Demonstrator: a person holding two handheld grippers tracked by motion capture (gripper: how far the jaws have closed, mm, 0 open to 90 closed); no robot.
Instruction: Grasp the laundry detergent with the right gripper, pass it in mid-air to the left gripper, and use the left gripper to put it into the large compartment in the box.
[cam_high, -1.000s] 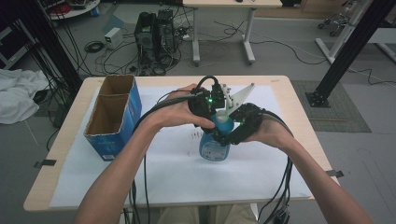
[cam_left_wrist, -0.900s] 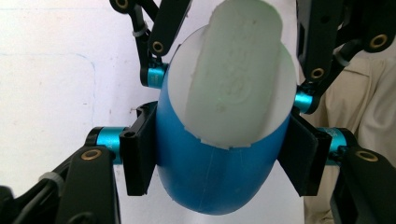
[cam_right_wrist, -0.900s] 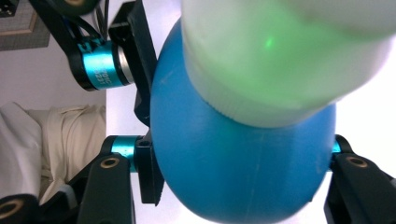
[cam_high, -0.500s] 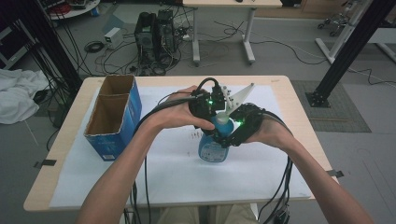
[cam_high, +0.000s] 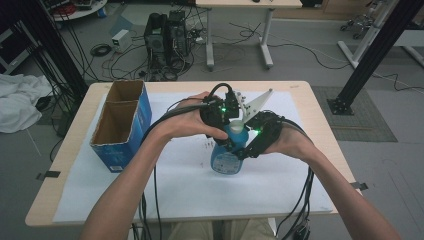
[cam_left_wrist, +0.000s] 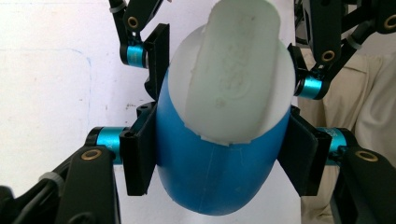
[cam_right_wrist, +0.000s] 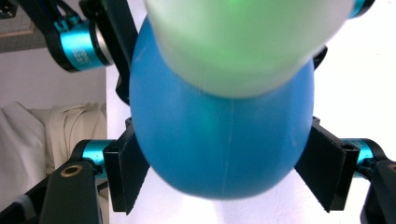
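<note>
Nearest, the person's two forearms come in from the near edge of the bench (cam_high: 300, 200) and meet over its middle, above the white sheet (cam_high: 190, 190) that covers most of the top; between the hands stands a blue bottle (cam_high: 226, 161) with a white cap (cam_high: 236, 126), upright on the sheet, slightly right of the bench's centre and well apart from every edge; the left gripper (cam_high: 226, 131) comes at the bottle's upper part from the left and the right gripper (cam_high: 248, 145) from the right, so the two tools sit just beside each other around the neck; in the left gripper view the left gripper (cam_left_wrist: 219, 154) has its black pads pressed flat against both sides of the blue bottle (cam_left_wrist: 210, 177) just under the white cap (cam_left_wrist: 233, 74), a firm clamp; in the right gripper view the right gripper (cam_right_wrist: 224, 172) has just been opening its jaws, and the blue bottle (cam_right_wrist: 219, 140) sits between them, though the right pad stands clear of the blue wall and the left pad lies at most against it, so it is loosened and not pinching; farther off, toward the bench's left edge, a blue cardboard box (cam_high: 122, 125) with two open compartments stands on the sheet; beyond the far edge lie cables (cam_high: 125, 60) on the floor.
</note>
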